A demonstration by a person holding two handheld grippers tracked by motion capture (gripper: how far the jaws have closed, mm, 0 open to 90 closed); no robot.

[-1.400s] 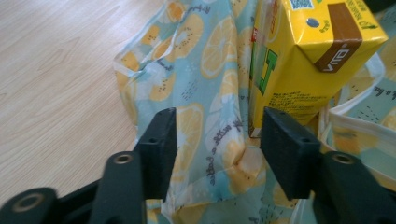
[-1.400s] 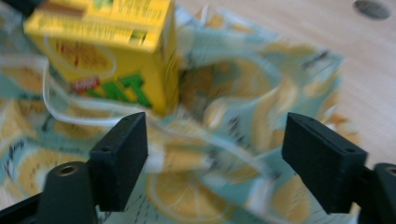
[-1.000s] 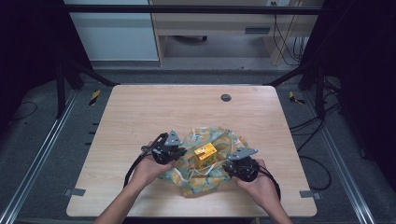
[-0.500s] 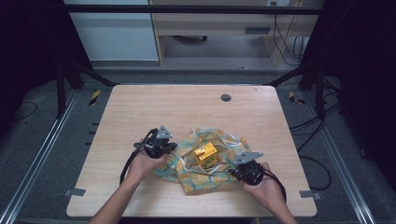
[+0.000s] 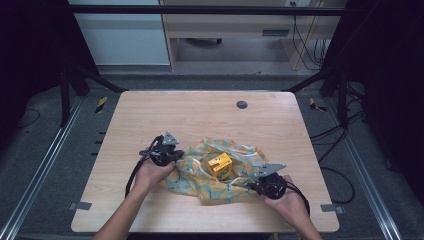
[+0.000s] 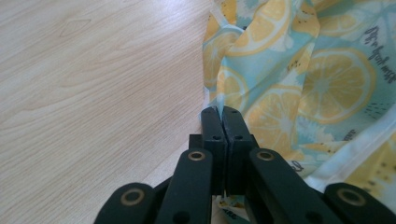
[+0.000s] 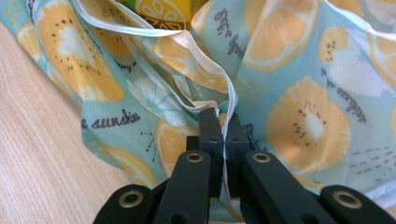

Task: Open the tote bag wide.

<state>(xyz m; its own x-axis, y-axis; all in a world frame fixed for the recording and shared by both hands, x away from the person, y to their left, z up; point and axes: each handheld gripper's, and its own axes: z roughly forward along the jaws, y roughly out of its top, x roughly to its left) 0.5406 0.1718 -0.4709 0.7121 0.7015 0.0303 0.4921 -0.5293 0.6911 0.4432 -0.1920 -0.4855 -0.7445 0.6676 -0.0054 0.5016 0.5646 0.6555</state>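
Lemon-print cloth (image 5: 220,175) sits near-centre on the table (image 5: 200,115); I've got left gripper (image 6: 222,112) clamped on its left edge, right gripper (image 7: 223,116) pinching its right hem.

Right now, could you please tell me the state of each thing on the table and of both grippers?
Lemon-print cloth: rumpled, spread on the table, pinched at two edges.
Yellow carton: resting on the cloth, uncovered.
Left gripper: shut on the cloth's edge.
Right gripper: shut on the cloth's hem.
Table: bearing the cloth.
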